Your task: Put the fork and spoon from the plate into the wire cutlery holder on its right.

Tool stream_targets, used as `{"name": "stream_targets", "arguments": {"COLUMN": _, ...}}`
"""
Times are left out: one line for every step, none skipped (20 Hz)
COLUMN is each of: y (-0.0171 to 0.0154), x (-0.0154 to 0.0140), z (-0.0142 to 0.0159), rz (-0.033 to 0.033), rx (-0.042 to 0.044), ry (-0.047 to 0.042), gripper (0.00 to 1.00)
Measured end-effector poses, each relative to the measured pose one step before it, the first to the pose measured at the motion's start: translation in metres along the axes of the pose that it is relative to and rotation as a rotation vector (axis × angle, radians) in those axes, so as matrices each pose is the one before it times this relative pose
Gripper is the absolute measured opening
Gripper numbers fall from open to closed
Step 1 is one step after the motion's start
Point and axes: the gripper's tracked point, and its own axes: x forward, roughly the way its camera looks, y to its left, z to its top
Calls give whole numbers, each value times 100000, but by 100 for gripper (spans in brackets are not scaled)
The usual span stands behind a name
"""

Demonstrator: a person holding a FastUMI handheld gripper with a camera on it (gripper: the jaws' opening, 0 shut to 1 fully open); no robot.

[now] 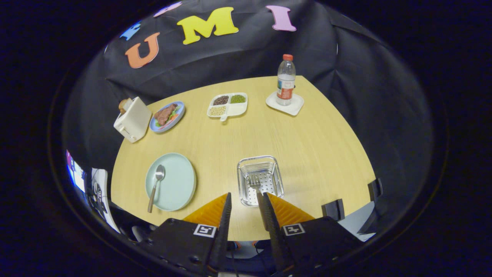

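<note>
Spoon (156, 184) lies on plate (171, 181), ahead-left of the empty, parted hand-held gripper (246, 202); pinch its handle next.

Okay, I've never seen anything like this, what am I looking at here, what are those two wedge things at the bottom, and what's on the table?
The camera rides on a hand-held two-finger gripper and looks forward along its fingers, the two wedges at the bottom. They stand apart, holding nothing. Just ahead of them on the wooden table is a wire cutlery holder with a fork already lying in it. To its left a pale green plate carries a spoon, which still has to go into the holder. Farther back are a toaster, a plate of food, a divided tray of beans and a water bottle on a small white dish.
</note>
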Motion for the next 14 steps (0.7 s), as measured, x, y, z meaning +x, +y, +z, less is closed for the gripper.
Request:
{"name": "stream_targets", "arguments": {"y": 604, "x": -190, "z": 181, "rz": -293, "rx": -1421, "ry": -1125, "gripper": 50}}
{"name": "stream_targets", "arguments": {"y": 393, "x": -306, "z": 206, "rz": -198, "rx": -1153, "ry": -654, "gripper": 52}}
{"name": "stream_targets", "arguments": {"y": 825, "x": -70, "z": 218, "rz": 689, "rx": -283, "ry": -632, "gripper": 54}}
{"name": "stream_targets", "arguments": {"y": 883, "x": -118, "z": 144, "rz": 868, "rx": -241, "ry": 24, "gripper": 54}}
{"name": "stream_targets", "arguments": {"y": 813, "x": -122, "z": 69, "rz": 839, "rx": -405, "ry": 49, "gripper": 54}}
{"name": "stream_targets", "arguments": {"y": 786, "x": -36, "z": 134, "rz": 378, "rx": -299, "ry": -29, "gripper": 54}}
{"name": "stream_targets", "arguments": {"y": 860, "x": 65, "z": 56, "rz": -30, "rx": -509, "ry": 178, "gripper": 54}}
{"name": "stream_targets", "arguments": {"y": 913, "x": 60, "z": 14, "rz": -70, "rx": -948, "ry": 65, "gripper": 54}}
{"name": "stream_targets", "arguments": {"y": 1019, "x": 192, "z": -22, "rz": -133, "rx": -843, "ry": 235, "gripper": 54}}
{"name": "stream_targets", "arguments": {"y": 1055, "x": 102, "z": -53, "rz": 318, "rx": -998, "ry": 550, "gripper": 54}}
{"name": "stream_targets", "arguments": {"y": 1334, "x": 191, "z": -188, "rz": 630, "rx": -1337, "ry": 603, "gripper": 54}}
{"name": "stream_targets", "arguments": {"y": 1257, "x": 235, "z": -169, "rz": 570, "rx": -1358, "ry": 680, "gripper": 54}}
{"name": "stream_targets", "arguments": {"y": 1439, "x": 238, "z": -132, "rz": 1116, "rx": -1189, "ry": 634, "gripper": 54}}
{"name": "stream_targets", "arguments": {"y": 1576, "x": 344, "z": -113, "rz": 1385, "rx": -1194, "ry": 536, "gripper": 54}}
